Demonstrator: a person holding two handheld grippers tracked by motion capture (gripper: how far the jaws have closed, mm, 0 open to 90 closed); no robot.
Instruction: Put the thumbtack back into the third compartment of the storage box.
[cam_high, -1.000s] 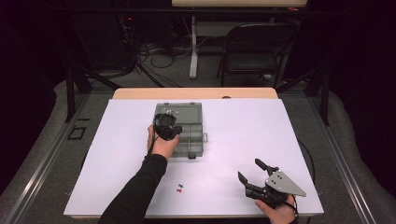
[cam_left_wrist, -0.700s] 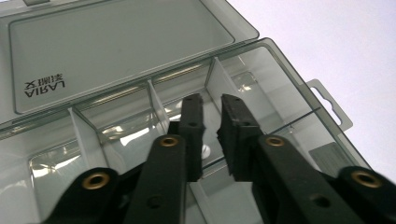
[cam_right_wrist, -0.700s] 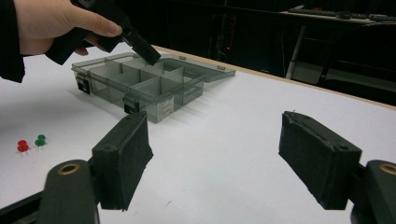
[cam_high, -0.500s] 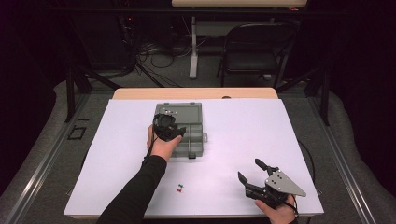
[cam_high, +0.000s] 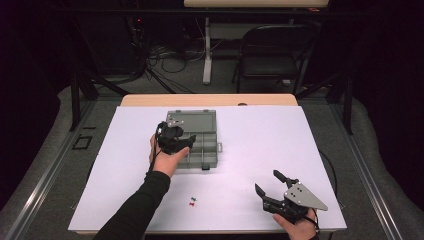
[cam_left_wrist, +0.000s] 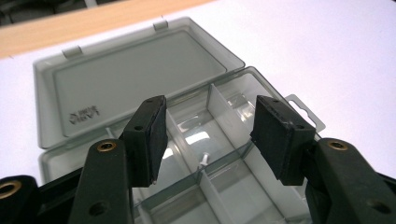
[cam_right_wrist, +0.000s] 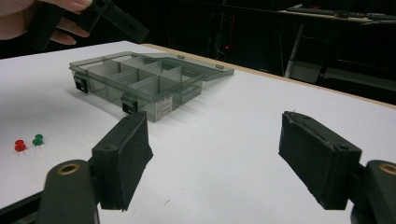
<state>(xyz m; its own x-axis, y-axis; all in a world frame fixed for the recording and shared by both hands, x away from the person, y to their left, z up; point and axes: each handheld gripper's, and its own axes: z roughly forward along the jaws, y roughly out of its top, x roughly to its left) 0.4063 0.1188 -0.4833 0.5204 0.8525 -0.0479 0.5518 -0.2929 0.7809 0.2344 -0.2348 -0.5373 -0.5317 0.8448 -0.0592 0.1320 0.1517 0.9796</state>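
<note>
Almost no change across earlier pictures and now. Left claw (cam_high: 176, 134) over grey compartment box (cam_high: 200, 142), centre-left of high view: position matches both earlier frames, at most slight shift of hand, too small to tell direction. In left claw view, jaws stand apart over box's middle compartments, small white pin (cam_left_wrist: 204, 160) below gap; earlier jaw spread not readable from high view, so change there cannot be told.
</note>
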